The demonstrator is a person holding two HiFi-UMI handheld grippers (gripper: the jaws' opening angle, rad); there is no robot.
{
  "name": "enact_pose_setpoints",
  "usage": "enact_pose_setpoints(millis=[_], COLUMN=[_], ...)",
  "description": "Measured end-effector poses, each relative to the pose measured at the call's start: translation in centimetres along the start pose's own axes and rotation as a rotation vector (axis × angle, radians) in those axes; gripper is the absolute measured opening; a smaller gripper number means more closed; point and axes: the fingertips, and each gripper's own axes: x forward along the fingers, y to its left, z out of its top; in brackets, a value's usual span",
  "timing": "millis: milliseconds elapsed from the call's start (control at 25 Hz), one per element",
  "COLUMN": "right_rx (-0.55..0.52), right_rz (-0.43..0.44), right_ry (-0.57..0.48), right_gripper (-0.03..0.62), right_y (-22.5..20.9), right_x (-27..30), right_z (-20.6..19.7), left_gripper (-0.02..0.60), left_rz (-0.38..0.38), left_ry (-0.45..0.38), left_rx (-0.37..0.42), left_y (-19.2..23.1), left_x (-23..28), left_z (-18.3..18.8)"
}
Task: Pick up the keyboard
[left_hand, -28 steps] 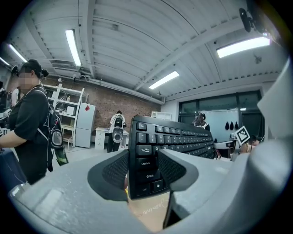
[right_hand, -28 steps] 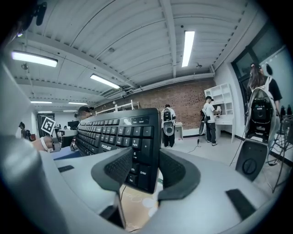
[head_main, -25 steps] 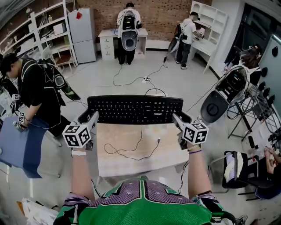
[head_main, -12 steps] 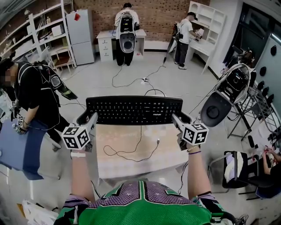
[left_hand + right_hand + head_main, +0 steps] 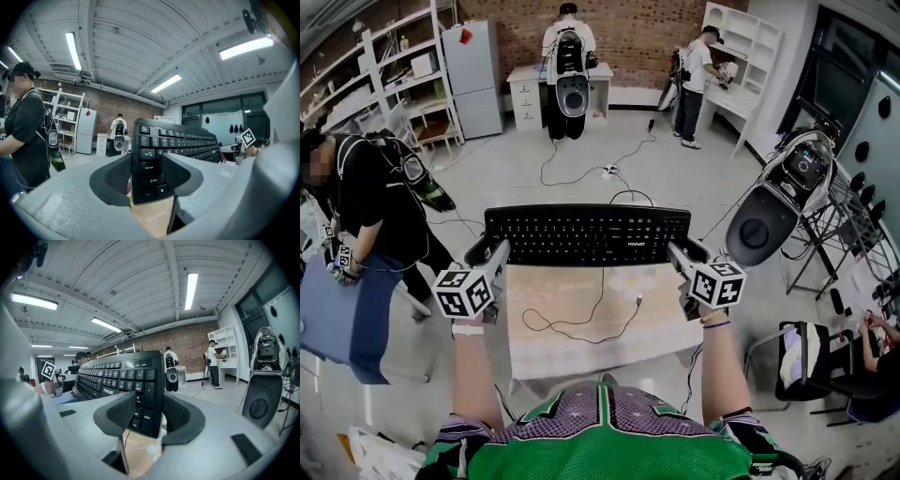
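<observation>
Since the long black plastic keyboard [image 5: 588, 233] hangs between the two tools over the far edge of the pale wooden table [image 5: 553, 361], the lift depends on balance. The left gripper [image 5: 146, 171] has its jaws spread wide and clamped on the keyboard's left end, and the right gripper [image 5: 149, 413] grips the number-pad end likewise. Both ends should rise together and level, with equal squeeze. The thin black cable [image 5: 600, 292] looped on the tabletop needs slack to follow without snagging.

Green shirt [image 5: 609, 450] with purple patterned panels; white wristband [image 5: 469, 328], purple wristband [image 5: 716, 324]; grey left gripper [image 5: 490, 251] and right gripper [image 5: 680, 251] bear black-and-white marker cubes [image 5: 464, 291].
</observation>
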Motion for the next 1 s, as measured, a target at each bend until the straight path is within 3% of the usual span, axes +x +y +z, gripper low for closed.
enact_pose_setpoints(millis=[1000], right_rx=[0.009], right_rz=[-0.013], right_ry=[0.026], right_gripper=[0.166], right_y=[-0.7], right_x=[-0.7], right_z=[-1.2], left_gripper=[0.202], left_rz=[-0.009], left_ry=[0.021], left_rx=[-0.01], left_y=[-0.6], left_x=[0.5], left_z=[-1.2])
